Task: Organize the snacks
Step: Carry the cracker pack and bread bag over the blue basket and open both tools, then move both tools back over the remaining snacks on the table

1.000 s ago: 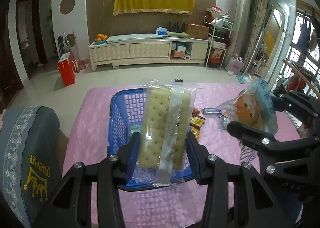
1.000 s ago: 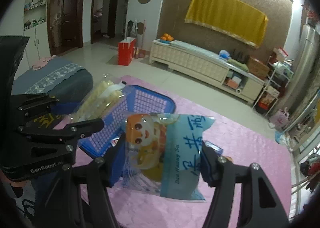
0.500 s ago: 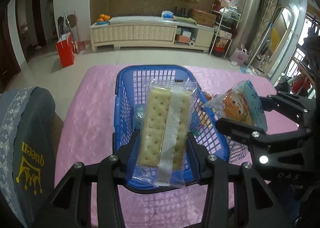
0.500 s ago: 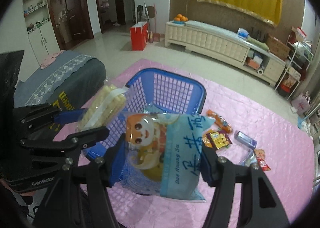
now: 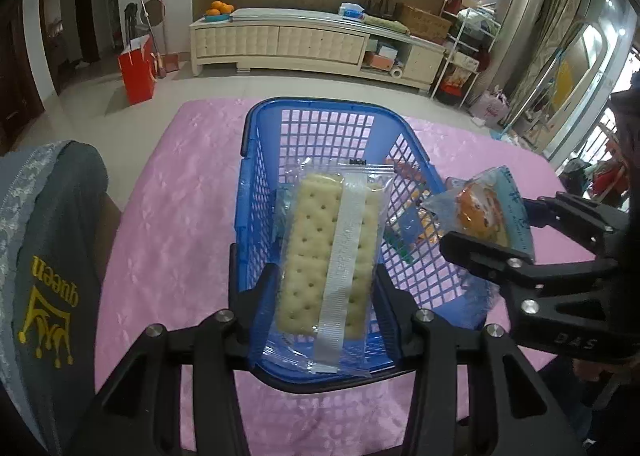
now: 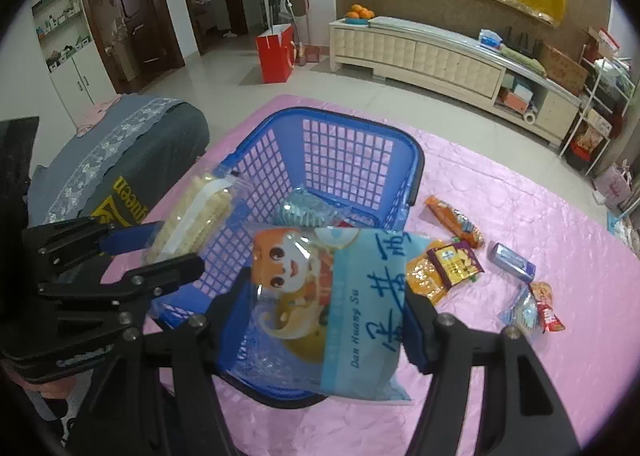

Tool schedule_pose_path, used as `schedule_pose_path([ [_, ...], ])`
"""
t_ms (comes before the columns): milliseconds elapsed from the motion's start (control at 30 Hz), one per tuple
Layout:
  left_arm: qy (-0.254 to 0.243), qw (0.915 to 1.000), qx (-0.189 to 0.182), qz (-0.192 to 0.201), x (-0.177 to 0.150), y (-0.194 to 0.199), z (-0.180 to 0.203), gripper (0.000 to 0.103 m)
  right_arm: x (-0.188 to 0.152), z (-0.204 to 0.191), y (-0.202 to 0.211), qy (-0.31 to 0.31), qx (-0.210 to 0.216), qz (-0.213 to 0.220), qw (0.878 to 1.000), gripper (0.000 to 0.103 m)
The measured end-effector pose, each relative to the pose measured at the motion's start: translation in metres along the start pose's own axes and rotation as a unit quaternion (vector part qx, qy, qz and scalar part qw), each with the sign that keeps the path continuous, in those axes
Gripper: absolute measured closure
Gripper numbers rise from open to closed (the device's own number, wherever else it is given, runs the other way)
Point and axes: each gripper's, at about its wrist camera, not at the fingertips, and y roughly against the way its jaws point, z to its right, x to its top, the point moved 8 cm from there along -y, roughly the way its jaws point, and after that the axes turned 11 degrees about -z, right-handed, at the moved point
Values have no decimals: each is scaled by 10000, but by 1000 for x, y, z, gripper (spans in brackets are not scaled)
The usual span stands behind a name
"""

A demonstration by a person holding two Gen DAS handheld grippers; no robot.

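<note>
Both grippers lower over blue basket [image 5: 308,128], left fingers [image 5: 262,296] gripping cracker pack [image 5: 332,252], right fingers [image 6: 416,332] gripping blue snack bag [image 6: 340,308]

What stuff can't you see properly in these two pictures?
- Basket bottom: right wrist view, the blue snack bag covers the near half.
- Clear packet in the basket: too blurry to name.
- Loose snacks on the table: left wrist view, seen only through the basket's mesh behind the cracker pack.

We see the blue basket [image 6: 344,144] open on top; loose snack packets [image 6: 452,268] crowd the cloth beside it.
</note>
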Motion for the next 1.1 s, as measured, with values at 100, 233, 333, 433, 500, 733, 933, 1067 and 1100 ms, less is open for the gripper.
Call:
schedule_pose_path([
  [100, 0, 9998, 178, -63, 0, -4, -5, 60, 1, 0, -2, -7, -53, 19, 10000, 33],
  [233, -7, 9999, 83, -75, -3, -3, -1, 56, 1, -1, -5, 19, 14, -51, 10000, 32],
  [333, -50, 10000, -48, 12, -4, 3, 4, 43, 0, 0, -10, 70, -74, -197, 9998, 30],
  [433, -86, 9999, 45, 85, -6, 10, 5, 38, -2, 4, -5, -46, -53, -113, 9999, 20],
  [500, -59, 9999, 82, 111, -6, 16, 3, 38, -2, 6, 2, -51, -122, 1, 9999, 16],
  [733, -153, 9991, 261, 310, -10, 42, 16, 34, -11, 16, 36, -98, -160, 292, 9994, 9],
  [933, -412, 9971, 318, 553, -9, 63, 47, 26, -25, 31, 68, -146, -313, 518, 9981, 9],
  [1067, -566, 9958, 255, 677, -6, 72, 72, 26, -35, 44, 88, -217, -408, 658, 9968, 9],
  [1100, -606, 9954, 252, 692, -5, 72, 79, 26, -37, 47, 91, -249, -427, 682, 9965, 9],
])
